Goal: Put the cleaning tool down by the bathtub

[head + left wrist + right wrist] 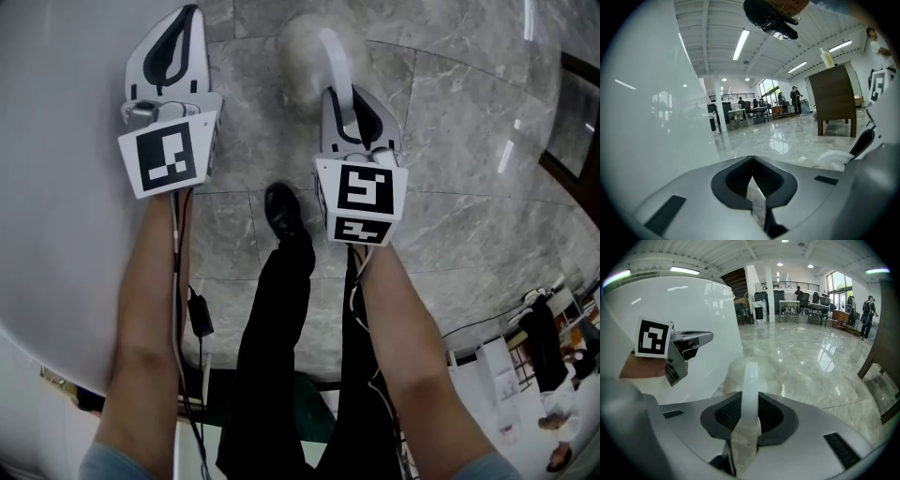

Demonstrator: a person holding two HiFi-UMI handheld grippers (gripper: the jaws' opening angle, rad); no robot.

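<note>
The cleaning tool is a white brush with a curved handle [336, 56] and a fluffy pale head [302, 52]. It hangs over the grey marble floor, just right of the white bathtub [56, 187]. My right gripper [349, 101] is shut on the handle [750, 390], and the head [733, 373] points forward beyond the jaws, close to the tub wall [703, 319]. My left gripper [183, 23] hovers over the tub's rim, its jaws shut with nothing between them [751, 161]. In the left gripper view the tub side [647, 117] fills the left and the brush head [836, 158] shows low right.
A black shoe [283, 211] and trouser leg stand on the marble floor [450, 122] between my arms. A dark wooden cabinet [836, 101] stands further out on the floor. A cable box [200, 317] hangs by the left arm. People and desks are far off.
</note>
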